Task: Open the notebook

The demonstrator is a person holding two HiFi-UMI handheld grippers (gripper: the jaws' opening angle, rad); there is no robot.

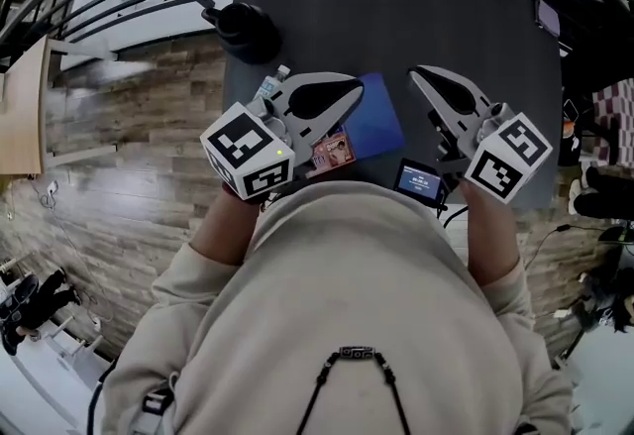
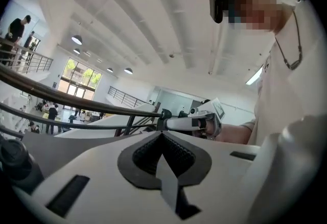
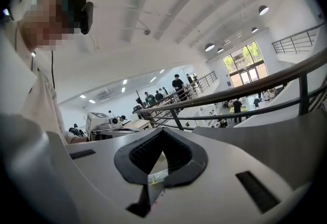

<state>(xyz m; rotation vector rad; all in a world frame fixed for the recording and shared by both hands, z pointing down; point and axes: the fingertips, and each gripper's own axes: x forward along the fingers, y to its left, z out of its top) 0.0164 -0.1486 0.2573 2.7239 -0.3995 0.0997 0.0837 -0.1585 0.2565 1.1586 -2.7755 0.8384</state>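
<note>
The blue notebook (image 1: 381, 121) lies closed on the dark table (image 1: 475, 27), its left part hidden under my left gripper. Both grippers hang in the air above the table's near edge, close to the person's chest, and point away over the table. In the head view the left gripper (image 1: 355, 86) is above the notebook's left edge, and its jaws meet at the tips (image 2: 162, 133) with nothing between them. The right gripper (image 1: 417, 75) hovers to the right of the notebook, shut and empty (image 3: 162, 132). Neither gripper touches the notebook.
A black flask (image 1: 248, 31) stands at the table's far left corner and a small clear bottle (image 1: 269, 86) sits beside the left gripper. A pink printed card (image 1: 335, 150) and a small device with a lit screen (image 1: 419, 181) lie at the near edge. Railings run beyond the table.
</note>
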